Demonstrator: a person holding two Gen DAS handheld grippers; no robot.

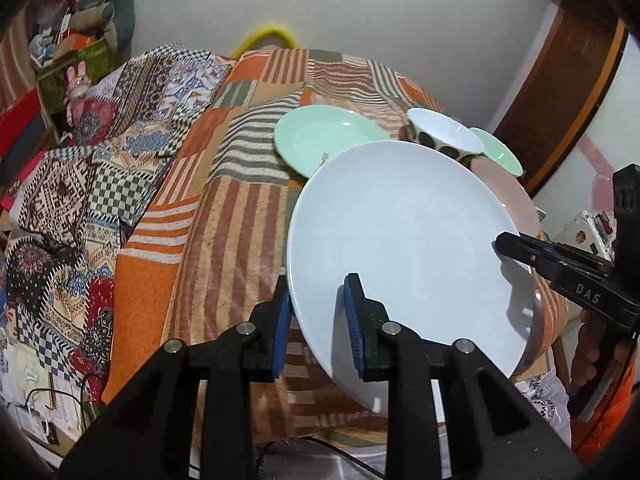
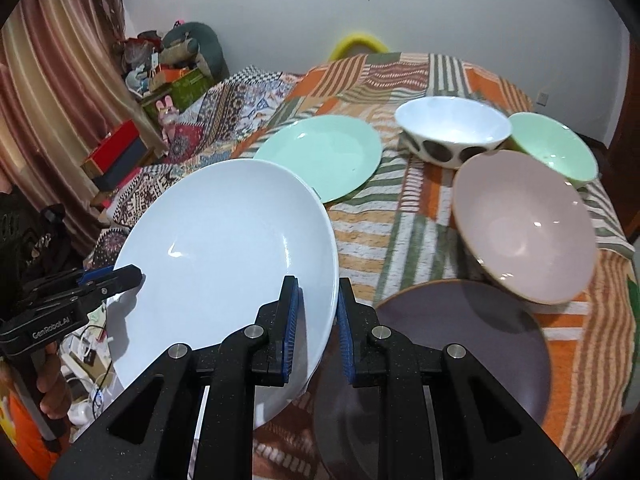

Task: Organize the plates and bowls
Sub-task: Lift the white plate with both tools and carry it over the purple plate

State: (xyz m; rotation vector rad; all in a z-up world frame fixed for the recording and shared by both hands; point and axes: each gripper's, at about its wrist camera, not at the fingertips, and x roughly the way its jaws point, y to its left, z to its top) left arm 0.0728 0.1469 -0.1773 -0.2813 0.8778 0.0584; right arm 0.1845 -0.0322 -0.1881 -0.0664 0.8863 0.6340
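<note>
A large white plate is held tilted above the table; it also shows in the right wrist view. My left gripper straddles its near rim with a small gap at the pads. My right gripper straddles the opposite rim, also with a gap; it shows from the left wrist view. On the cloth lie a mint plate, a white spotted bowl, a mint bowl, a pink bowl and a dark grey plate.
The table wears a striped orange patchwork cloth. Patterned blankets and cluttered boxes lie to the left. A wooden door frame stands at the right. Cables and small items lie on the floor.
</note>
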